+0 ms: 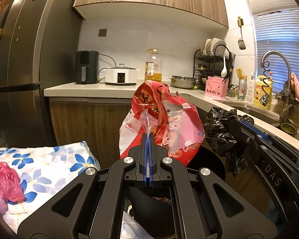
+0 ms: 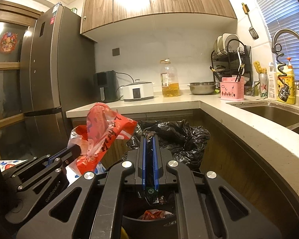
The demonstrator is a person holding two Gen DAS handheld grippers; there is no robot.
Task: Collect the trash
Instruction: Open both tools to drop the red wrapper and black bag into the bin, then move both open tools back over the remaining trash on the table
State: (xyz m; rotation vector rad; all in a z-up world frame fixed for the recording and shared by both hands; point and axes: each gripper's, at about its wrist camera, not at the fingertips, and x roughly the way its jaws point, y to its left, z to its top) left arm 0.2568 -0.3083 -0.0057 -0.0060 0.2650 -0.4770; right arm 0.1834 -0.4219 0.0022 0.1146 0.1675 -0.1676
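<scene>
**Bagging step: wrapper held beside the bin liner**

Left wrist view: the left gripper [image 1: 148,139], fingers pinched on a crumpled red-and-white plastic wrapper [image 1: 161,119], is seen at centre frame.

Right wrist view: the right gripper [image 2: 149,145] is clamped on the black plastic bin liner [image 2: 175,137]; red scraps lie in the dark round bin [image 2: 149,219] at bottom centre. Lowering the wrapper into the bin is judged next.

counter edge [image 2: 239,119] close right, fridge [image 2: 49,79] left

The snack bag [image 1: 161,119] hangs left of the bin liner [image 1: 221,131], above the bin [image 1: 205,163].
</scene>
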